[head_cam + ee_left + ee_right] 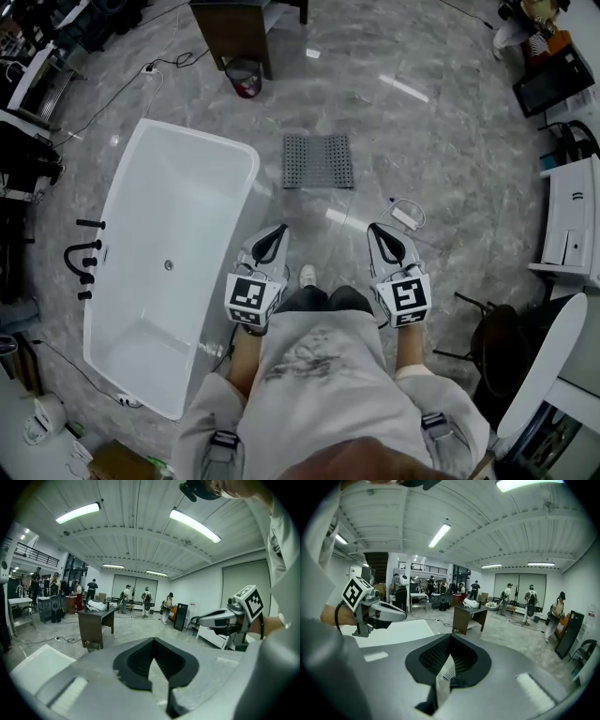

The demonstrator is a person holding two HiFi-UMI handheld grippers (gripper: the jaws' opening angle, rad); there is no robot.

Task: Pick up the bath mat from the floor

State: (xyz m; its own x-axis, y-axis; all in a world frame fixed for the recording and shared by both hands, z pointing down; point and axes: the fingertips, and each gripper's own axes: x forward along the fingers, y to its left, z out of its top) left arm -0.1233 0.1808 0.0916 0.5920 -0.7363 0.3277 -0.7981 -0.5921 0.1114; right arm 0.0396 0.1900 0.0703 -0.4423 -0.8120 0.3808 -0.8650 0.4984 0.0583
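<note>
The grey perforated bath mat (pixel 319 161) lies flat on the marble floor, ahead of me and just right of the bathtub's far corner. My left gripper (pixel 281 228) and right gripper (pixel 372 226) are held side by side at waist height, well short of the mat and above it. Both are shut with nothing between the jaws. In the left gripper view the left gripper (pixel 153 642) points level into the hall, with the right gripper (pixel 226 618) beside it. In the right gripper view the right gripper (pixel 449 637) also points level, and the left gripper (pixel 375 611) shows at the left.
A white bathtub (pixel 141 281) stands at my left with black taps (pixel 86 258) beside it. A dark desk (pixel 234 28) and a red-lined bin (pixel 245 78) sit beyond the mat. A white plug with its cable (pixel 405 216) lies on the floor at the right, near a black chair (pixel 492 352) and a white cabinet (pixel 572 220). Several people stand far back.
</note>
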